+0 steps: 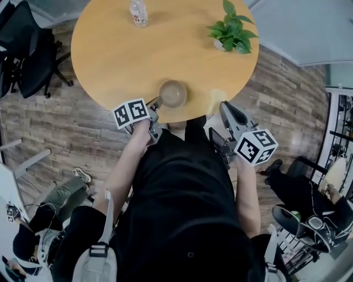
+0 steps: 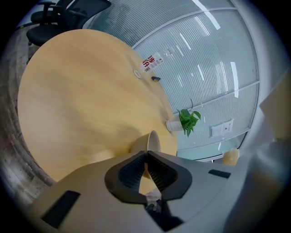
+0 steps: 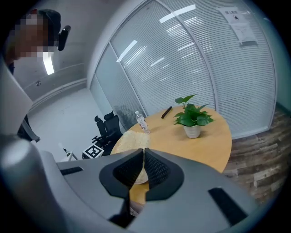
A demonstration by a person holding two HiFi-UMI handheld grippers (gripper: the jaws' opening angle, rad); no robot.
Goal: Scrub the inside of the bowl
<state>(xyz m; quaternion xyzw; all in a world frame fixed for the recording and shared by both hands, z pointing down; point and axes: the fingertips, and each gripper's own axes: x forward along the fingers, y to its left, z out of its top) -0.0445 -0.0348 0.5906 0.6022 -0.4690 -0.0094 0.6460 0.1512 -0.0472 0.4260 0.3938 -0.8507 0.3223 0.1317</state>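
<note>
A tan bowl (image 1: 174,93) stands on the round wooden table (image 1: 110,55), close to its near edge. My left gripper (image 1: 156,103) reaches it from the left and is shut on its rim. In the left gripper view the bowl (image 2: 153,140) shows edge-on, its wall pinched between the jaws of the left gripper (image 2: 146,155). My right gripper (image 1: 223,106) hangs at the table's edge to the right of the bowl, shut on a pale yellow scrubbing sponge (image 1: 215,101). The sponge (image 3: 129,142) sticks out past the tips of the right gripper (image 3: 143,153).
At the table's far side stand a water bottle (image 1: 138,12) and a potted plant (image 1: 231,33); a dark pen (image 3: 167,111) lies near them. Black office chairs (image 1: 27,55) stand at the left. Seated people are at the lower left (image 1: 33,231) and right (image 1: 309,204).
</note>
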